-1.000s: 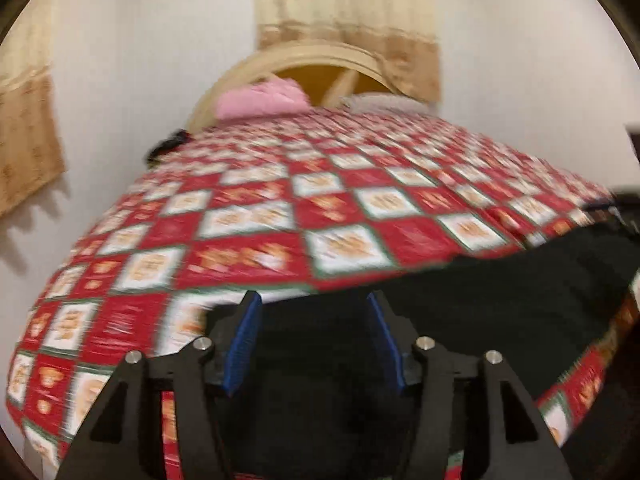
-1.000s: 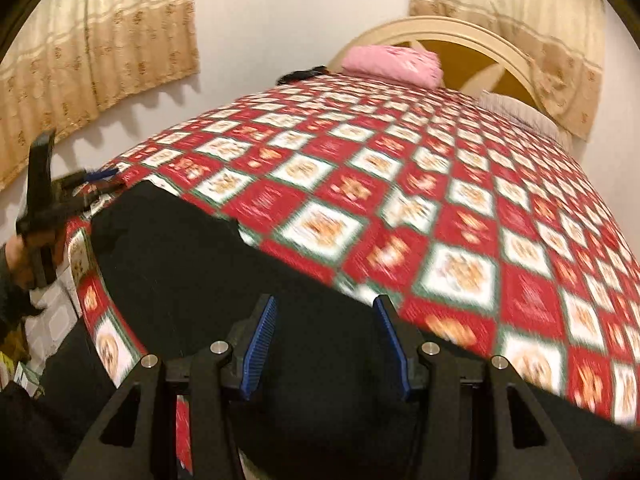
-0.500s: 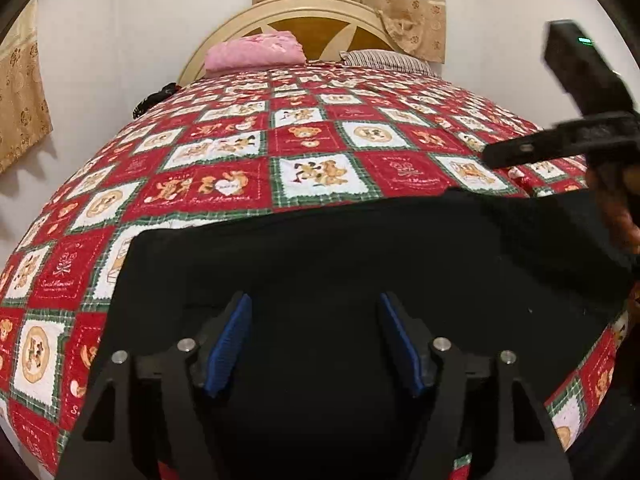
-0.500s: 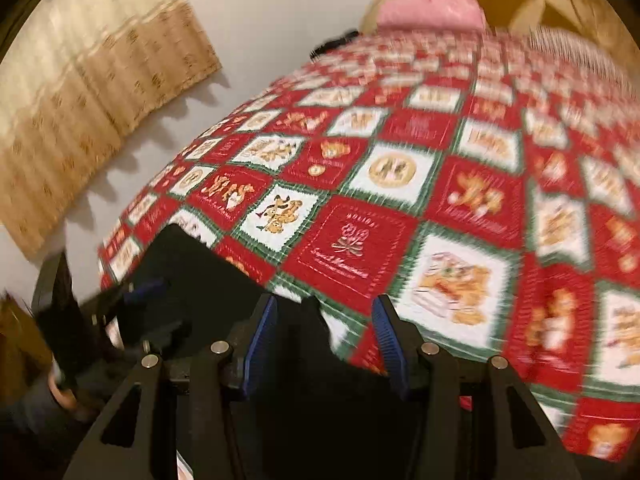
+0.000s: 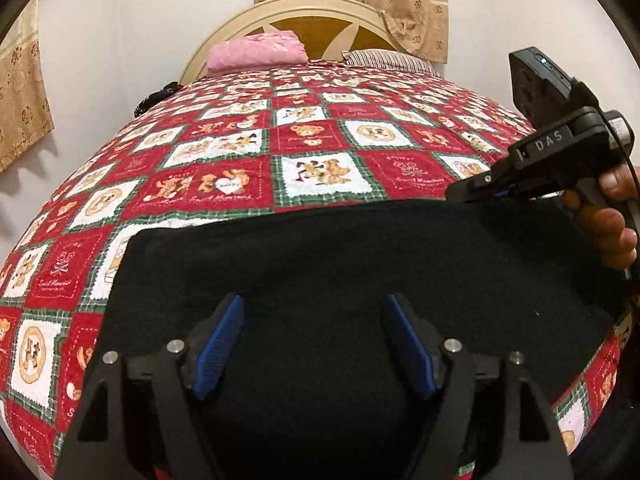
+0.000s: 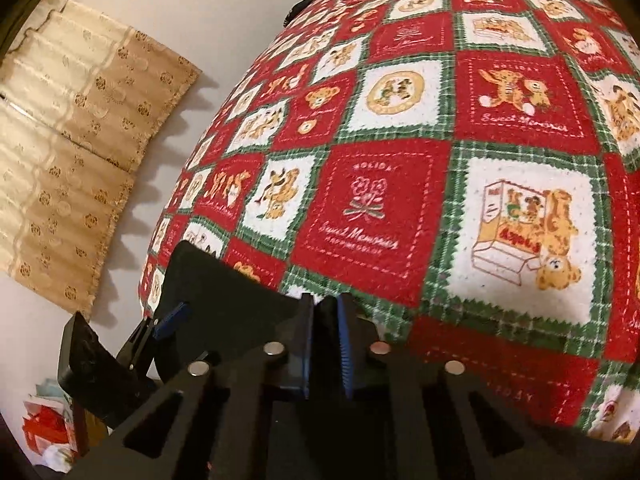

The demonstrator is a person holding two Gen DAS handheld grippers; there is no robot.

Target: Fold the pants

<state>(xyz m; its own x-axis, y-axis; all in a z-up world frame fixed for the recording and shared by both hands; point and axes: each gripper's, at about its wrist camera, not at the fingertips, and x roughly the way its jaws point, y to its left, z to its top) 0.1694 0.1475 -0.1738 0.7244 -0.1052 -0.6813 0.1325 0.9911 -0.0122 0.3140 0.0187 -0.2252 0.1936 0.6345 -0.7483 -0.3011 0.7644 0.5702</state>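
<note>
The black pants [image 5: 360, 264] lie flat across the near edge of a bed with a red, white and green patchwork quilt [image 5: 312, 144]. My left gripper [image 5: 314, 344] is open just above the pants, empty. In the left wrist view my right gripper [image 5: 472, 192] sits at the pants' far right edge, held by a hand. In the right wrist view my right gripper [image 6: 325, 344] is shut on the black pants' edge [image 6: 224, 300], and my left gripper [image 6: 168, 320] shows at the lower left over the pants.
A pink folded cloth [image 5: 256, 50] and a striped pillow [image 5: 388, 60] lie by the cream headboard [image 5: 304, 16]. A dark object [image 5: 156, 98] sits at the bed's far left edge. Beige curtains [image 6: 68, 136] hang on the left wall.
My right gripper has dropped to the pants' edge and closed on it. My left gripper has stayed open over the pants, moving slightly.
</note>
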